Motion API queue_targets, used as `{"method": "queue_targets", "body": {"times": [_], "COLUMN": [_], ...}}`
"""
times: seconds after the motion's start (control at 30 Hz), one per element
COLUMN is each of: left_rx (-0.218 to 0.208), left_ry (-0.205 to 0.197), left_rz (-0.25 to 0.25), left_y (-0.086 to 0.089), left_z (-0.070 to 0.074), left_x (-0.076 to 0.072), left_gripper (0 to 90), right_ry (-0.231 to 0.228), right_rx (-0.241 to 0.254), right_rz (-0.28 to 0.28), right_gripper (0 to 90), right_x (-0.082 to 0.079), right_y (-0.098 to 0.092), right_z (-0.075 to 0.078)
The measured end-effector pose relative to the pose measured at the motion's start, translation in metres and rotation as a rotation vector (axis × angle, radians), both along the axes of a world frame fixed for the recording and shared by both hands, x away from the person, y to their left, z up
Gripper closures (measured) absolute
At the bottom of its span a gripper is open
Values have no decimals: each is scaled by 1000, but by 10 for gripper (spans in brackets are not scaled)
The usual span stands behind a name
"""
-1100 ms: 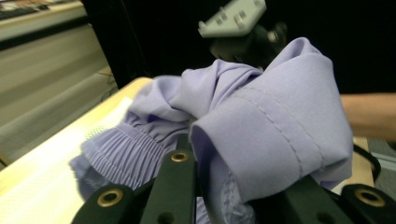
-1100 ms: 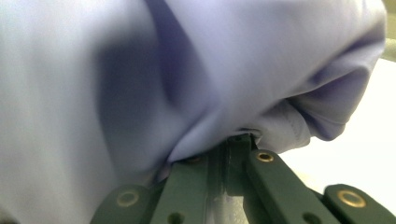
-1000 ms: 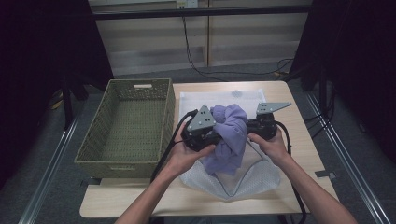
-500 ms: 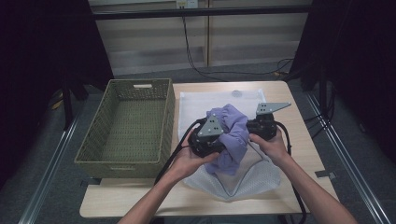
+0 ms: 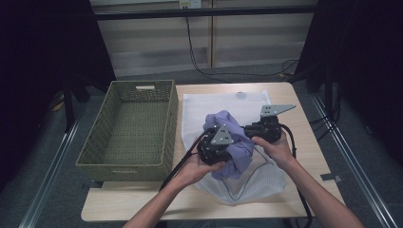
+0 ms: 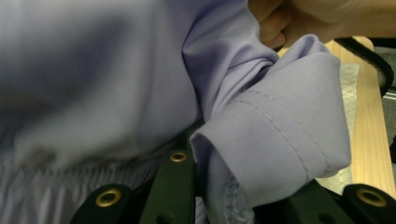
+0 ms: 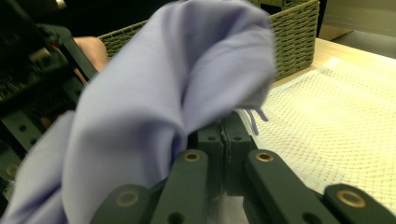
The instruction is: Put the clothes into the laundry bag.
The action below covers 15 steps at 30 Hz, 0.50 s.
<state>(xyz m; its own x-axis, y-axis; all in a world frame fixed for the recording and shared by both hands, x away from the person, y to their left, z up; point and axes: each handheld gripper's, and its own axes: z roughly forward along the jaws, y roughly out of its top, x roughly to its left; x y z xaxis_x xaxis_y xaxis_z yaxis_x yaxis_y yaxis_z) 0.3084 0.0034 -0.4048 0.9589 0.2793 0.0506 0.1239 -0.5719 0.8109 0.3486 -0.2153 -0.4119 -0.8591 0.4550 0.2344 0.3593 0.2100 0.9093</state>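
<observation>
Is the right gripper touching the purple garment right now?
Touching. The right gripper view shows the right gripper with fingers shut, the purple garment pinched between them.

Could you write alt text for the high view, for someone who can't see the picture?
Seen from above, a person's two hands hold a left gripper and a right gripper, both shut on a bunched lilac garment over a white mesh bag on a wooden table. A green woven basket stands at the left.
</observation>
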Motion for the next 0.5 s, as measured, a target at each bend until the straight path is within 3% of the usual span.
{"method": "queue_targets", "body": {"times": [0.5], "left_rx": [66], "left_ry": [24], "left_rz": [-42], "left_y": [-15], "left_z": [-20], "left_x": [-6], "left_gripper": [803], "right_ry": [-8], "right_rx": [10], "right_rz": [-3], "right_gripper": [888], "right_x": [-1], "right_y": [-1], "right_z": [3]}}
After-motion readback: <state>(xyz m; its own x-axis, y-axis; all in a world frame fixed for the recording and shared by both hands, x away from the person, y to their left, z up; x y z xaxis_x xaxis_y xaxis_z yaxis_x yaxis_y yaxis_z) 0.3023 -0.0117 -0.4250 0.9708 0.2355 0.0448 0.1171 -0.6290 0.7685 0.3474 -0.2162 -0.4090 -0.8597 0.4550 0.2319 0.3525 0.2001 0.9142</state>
